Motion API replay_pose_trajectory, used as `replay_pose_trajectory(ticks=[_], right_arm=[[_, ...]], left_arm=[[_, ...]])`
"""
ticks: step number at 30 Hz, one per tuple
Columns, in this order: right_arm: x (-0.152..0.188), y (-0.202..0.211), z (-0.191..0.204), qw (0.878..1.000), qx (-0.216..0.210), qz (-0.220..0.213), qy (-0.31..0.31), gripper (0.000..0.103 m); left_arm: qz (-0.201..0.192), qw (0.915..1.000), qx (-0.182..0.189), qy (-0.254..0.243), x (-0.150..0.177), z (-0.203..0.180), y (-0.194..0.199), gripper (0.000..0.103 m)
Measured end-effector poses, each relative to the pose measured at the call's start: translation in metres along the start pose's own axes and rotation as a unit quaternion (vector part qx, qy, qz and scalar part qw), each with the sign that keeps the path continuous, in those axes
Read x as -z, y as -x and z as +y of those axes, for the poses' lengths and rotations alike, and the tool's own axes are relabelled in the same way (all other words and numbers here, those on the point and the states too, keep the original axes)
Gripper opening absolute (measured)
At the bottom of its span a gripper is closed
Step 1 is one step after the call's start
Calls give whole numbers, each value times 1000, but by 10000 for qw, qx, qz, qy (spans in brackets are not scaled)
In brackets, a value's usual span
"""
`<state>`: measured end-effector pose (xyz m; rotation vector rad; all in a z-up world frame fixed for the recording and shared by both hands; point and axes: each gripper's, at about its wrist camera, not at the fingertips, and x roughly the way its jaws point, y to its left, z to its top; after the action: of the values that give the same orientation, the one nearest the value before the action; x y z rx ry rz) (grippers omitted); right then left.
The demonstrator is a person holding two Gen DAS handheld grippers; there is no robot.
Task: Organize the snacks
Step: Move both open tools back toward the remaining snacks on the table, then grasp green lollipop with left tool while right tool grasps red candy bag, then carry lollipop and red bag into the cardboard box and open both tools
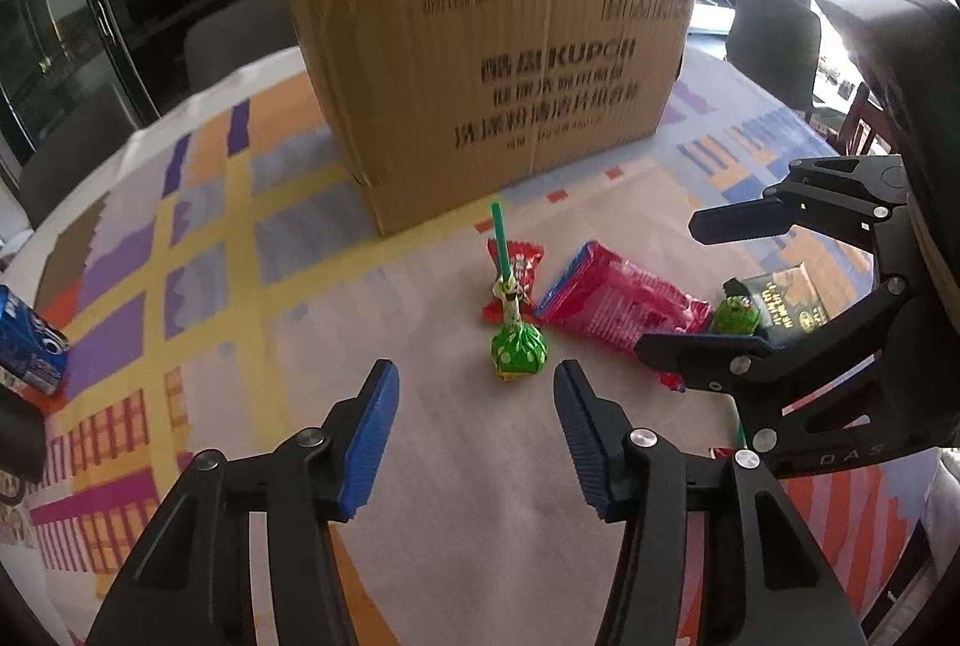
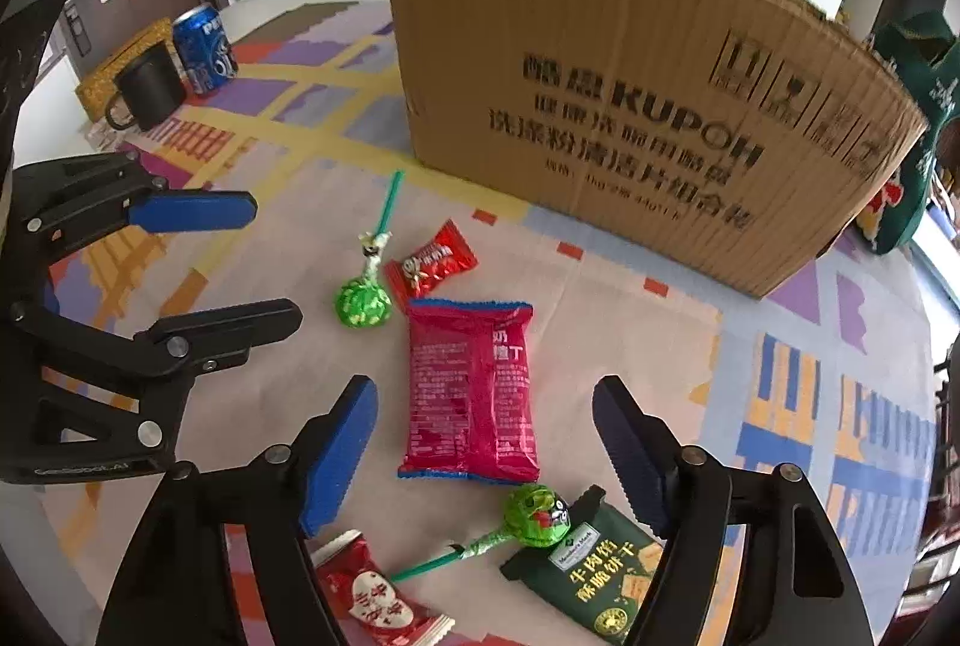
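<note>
so both tongs hang spread over the snacks on the bench [image 2: 600, 310], nothing gripped. left tongs [image 1: 475, 394] frame a green lollipop [image 1: 518, 350] that leans on a red candy [image 1: 521, 266]. right tongs [image 2: 485, 415] straddle the pink packet [image 2: 471, 394], beside a second lollipop [image 2: 537, 507] and a green cracker pack [image 2: 591, 574]. cardboard box [image 2: 630, 105] stands behind.

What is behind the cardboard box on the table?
A dark green bag with red print sticks out behind the box. The box hides its lower part and whatever else is behind it; the inside of the box is not visible.
</note>
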<state>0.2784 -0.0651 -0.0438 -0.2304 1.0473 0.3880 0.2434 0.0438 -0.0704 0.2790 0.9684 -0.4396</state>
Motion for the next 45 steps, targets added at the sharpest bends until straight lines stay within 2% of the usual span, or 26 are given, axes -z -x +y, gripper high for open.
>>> replay_pose_trajectory(ticks=[16,22,29,38,45], right_arm=[[-4,-27,-4,9990,-303,310,-146,62],[-5,-33,-7,9984,-372,381,-184,53],[-7,-34,-8,9986,-336,350,-193,48],[-3,-30,-13,9984,-419,288,-239,43],[-1,-22,-17,9978,-484,197,-412,43]], left_arm=[[279,9987,352,254,-8,3,-33,40],[350,9976,454,384,-12,5,-43,38],[367,9961,569,564,-14,4,-46,26],[333,9947,385,894,-12,3,-40,26],[115,9936,128,1114,-11,7,-21,26]])
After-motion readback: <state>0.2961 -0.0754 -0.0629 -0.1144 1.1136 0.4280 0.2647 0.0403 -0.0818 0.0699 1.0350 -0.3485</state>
